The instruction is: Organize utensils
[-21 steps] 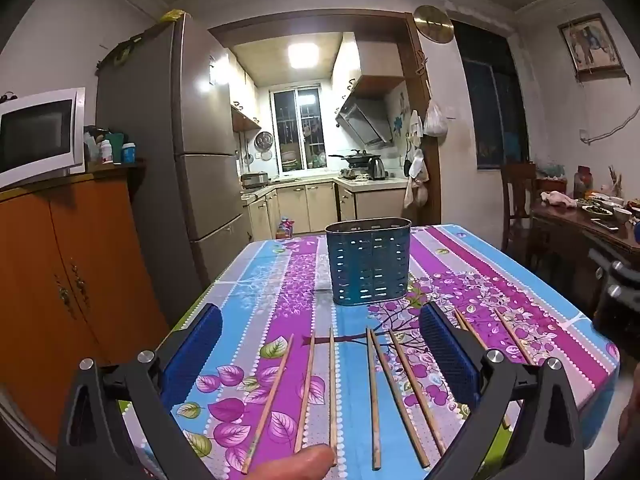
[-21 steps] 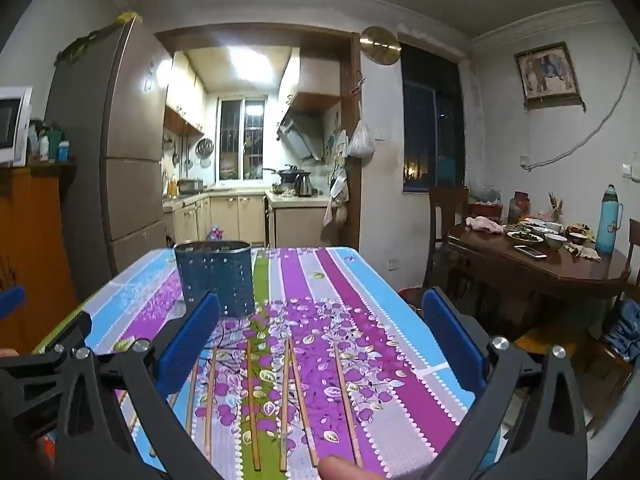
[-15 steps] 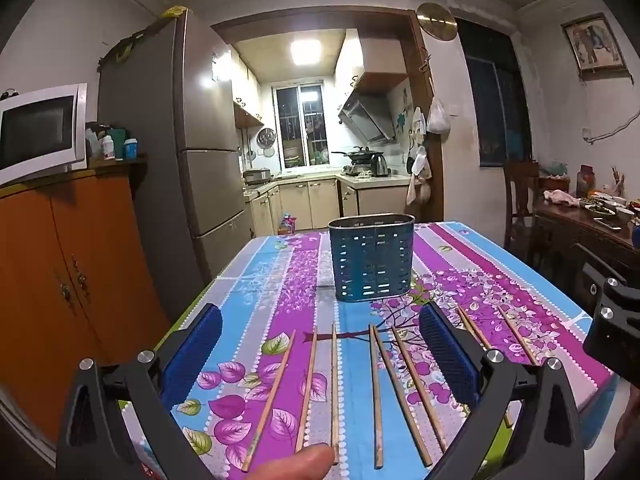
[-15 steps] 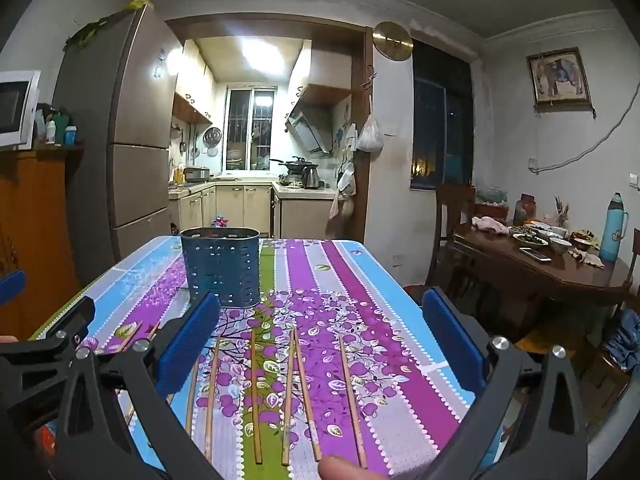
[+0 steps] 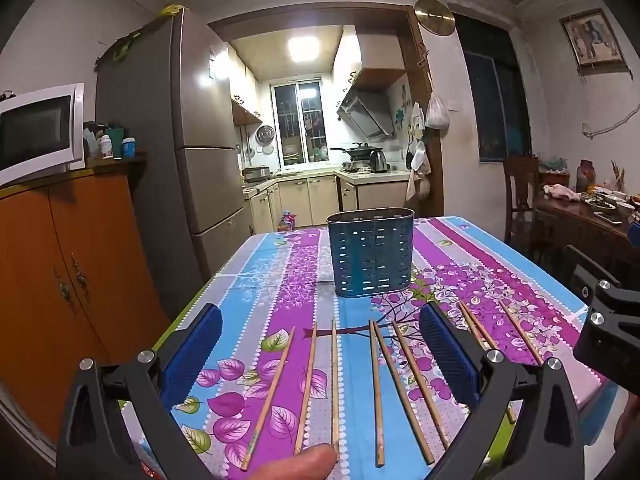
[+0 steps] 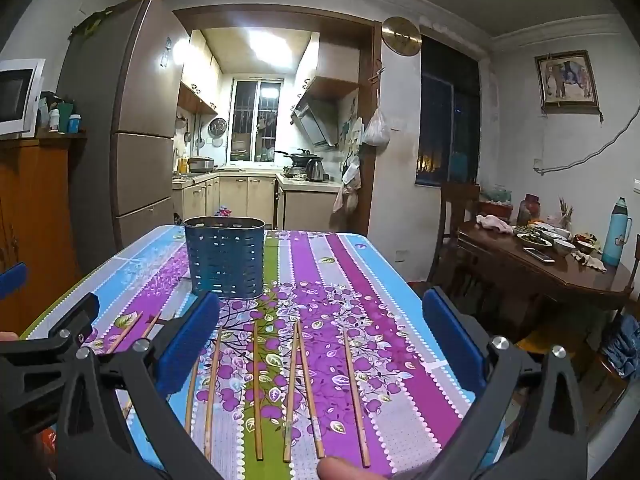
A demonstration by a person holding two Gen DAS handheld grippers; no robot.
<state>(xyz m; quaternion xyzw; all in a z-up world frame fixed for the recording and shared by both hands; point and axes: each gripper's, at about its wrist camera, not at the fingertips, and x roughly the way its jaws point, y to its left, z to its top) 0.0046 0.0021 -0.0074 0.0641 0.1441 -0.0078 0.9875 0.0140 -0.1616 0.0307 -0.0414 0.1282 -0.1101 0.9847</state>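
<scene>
Several wooden chopsticks point(image 5: 335, 380) lie side by side on the flowered tablecloth point(image 5: 304, 280), pointing away from me. Behind them stands an empty blue perforated utensil holder point(image 5: 371, 252). My left gripper point(image 5: 320, 350) hovers open above the near ends of the chopsticks, with nothing between its blue pads. From the right wrist view the same chopsticks point(image 6: 256, 392) and holder point(image 6: 226, 256) show, and my right gripper point(image 6: 320, 338) is open and empty over the chopsticks on the right. The left gripper's black frame point(image 6: 48, 344) appears at that view's left edge.
An orange cabinet point(image 5: 68, 280) with a microwave point(image 5: 36, 132) and a tall fridge point(image 5: 192, 152) stand left of the table. A dark wooden table point(image 6: 560, 268) with dishes and a chair point(image 6: 456, 216) stand to the right. A fingertip point(image 5: 304, 466) shows at the bottom.
Both views have shifted slightly: the holder and chopsticks sit a little differently in frame as both grippers drifted. Both stay open and empty.
</scene>
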